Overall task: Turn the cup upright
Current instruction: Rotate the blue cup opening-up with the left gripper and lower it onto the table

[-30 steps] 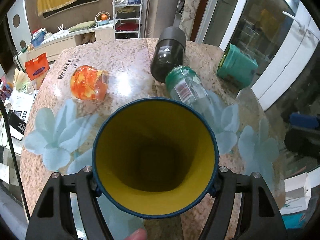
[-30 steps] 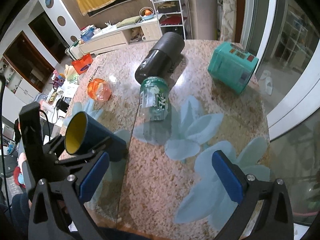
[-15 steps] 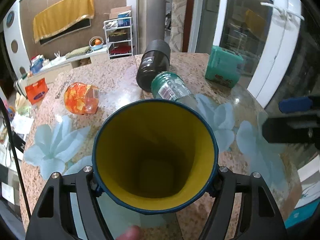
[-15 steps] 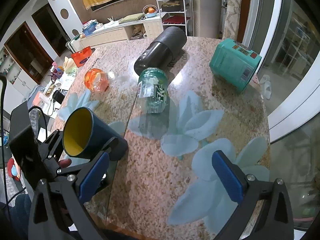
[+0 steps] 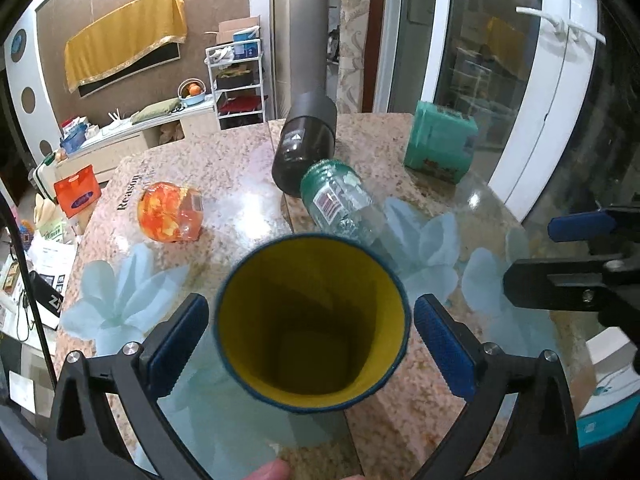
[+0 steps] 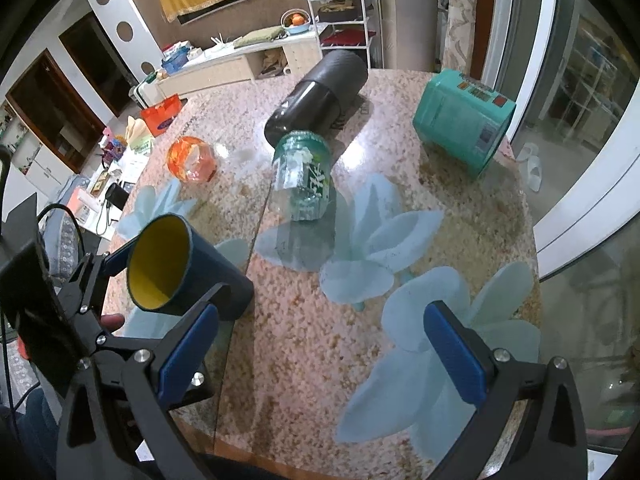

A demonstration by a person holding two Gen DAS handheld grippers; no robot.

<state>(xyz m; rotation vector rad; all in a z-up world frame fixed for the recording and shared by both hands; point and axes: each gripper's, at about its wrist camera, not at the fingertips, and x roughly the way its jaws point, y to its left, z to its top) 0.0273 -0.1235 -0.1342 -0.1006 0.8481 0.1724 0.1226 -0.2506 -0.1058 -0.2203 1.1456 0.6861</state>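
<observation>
A dark blue cup with a yellow inside (image 5: 312, 324) stands on its base on the table, tilted in the fisheye, mouth towards the left camera. My left gripper (image 5: 311, 338) is open, its blue pads apart on either side of the cup with a gap on both sides. In the right wrist view the cup (image 6: 184, 272) stands at the table's left edge between the left gripper's fingers (image 6: 116, 260). My right gripper (image 6: 320, 352) is open and empty over the near table; it shows in the left view (image 5: 576, 248) at the right.
On the granite table (image 6: 304, 344) lie a green glass jar (image 6: 306, 176), a black cylinder (image 6: 320, 96), a teal tin (image 6: 460, 124) and an orange jar (image 6: 192, 160), all on their sides. A fingertip (image 5: 272, 470) shows at the bottom edge.
My left gripper has opened and let go of the cup, which now stands on the table. The right gripper has come closer to the left one.
</observation>
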